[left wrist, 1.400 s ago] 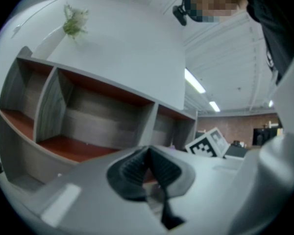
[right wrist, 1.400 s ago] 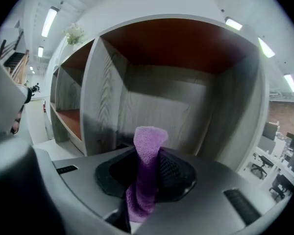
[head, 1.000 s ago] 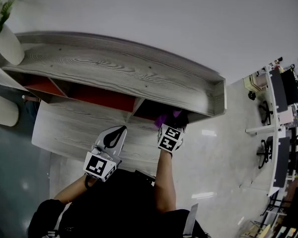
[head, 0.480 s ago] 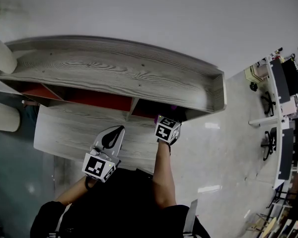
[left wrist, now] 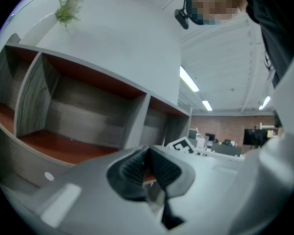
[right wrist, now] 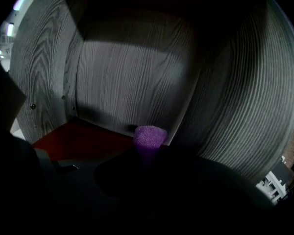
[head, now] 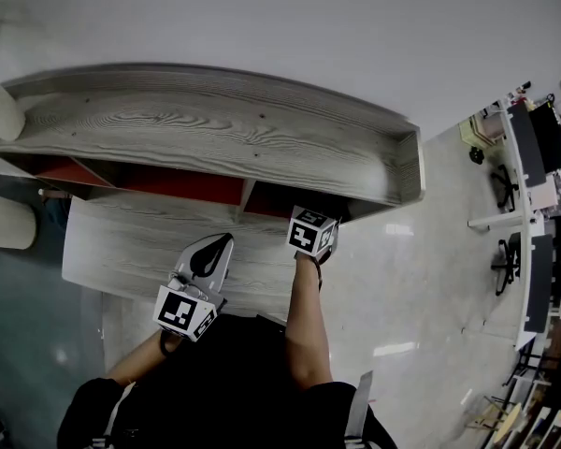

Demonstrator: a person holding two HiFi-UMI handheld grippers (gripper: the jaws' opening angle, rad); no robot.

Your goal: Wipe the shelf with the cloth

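In the head view the wooden shelf unit [head: 224,138] stands against the wall, and the right gripper [head: 315,232] reaches under its top board into the end compartment at about 4 o'clock of the unit, so only its marker cube shows. The left gripper [head: 220,248] hangs at 7 o'clock from it, above the lower board [head: 122,241], with nothing to do for now. In the left gripper view its pads [left wrist: 137,168] are pressed together with nothing between them, and it looks across the open compartments toward a small plant [left wrist: 67,6] on top, at 11 o'clock. In the right gripper view the jaws are clenched on the purple cloth [right wrist: 149,137]. A tuft of it sticks out in front and points at the back corner, where the red floor [right wrist: 88,141] of the compartment meets the grey back wall [right wrist: 132,82]. Whether the tuft touches the floor I cannot tell, because it is dark there. To do this step well, I think the person should tip the gripper down so that the cloth lies on the red floor, push it fully into the corner, then pull toward 6 o'clock in overlapping strokes. The grip should remain firm and the cube clear of the top board.
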